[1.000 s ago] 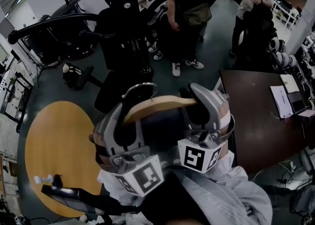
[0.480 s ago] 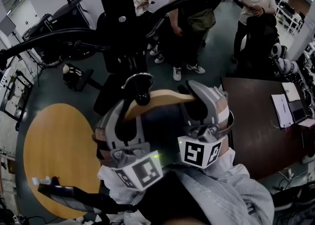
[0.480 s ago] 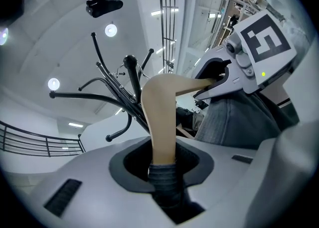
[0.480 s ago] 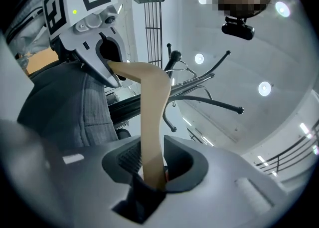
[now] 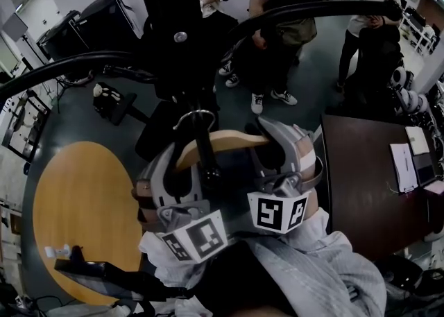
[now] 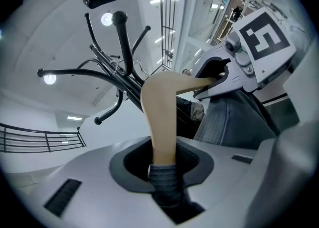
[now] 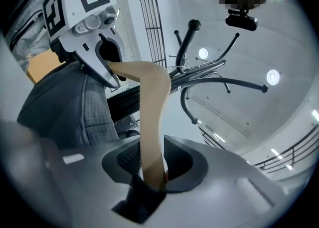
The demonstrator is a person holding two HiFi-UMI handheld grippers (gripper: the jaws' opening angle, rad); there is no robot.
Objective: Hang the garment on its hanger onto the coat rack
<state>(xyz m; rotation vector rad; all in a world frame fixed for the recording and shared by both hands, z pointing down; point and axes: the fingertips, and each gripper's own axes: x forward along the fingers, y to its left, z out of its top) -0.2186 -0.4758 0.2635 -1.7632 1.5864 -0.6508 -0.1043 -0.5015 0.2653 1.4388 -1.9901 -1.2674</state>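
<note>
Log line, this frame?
left hand-held gripper: shut on hanger | right hand-held gripper: shut on hanger | hook: near coat rack, seating unclear

Office-like lab, dark desk (image 5: 361,191) with papers (image 5: 401,164), round table (image 5: 76,204), bystanders (image 5: 281,31)

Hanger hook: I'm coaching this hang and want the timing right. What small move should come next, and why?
The left claw and right claw each clamp the wooden hanger, and its metal hook sits right at a coat rack peg; whether it bears weight yet is unclear. So probably ease both slightly down, grip unchanged, until the hook settles on the peg.
</note>
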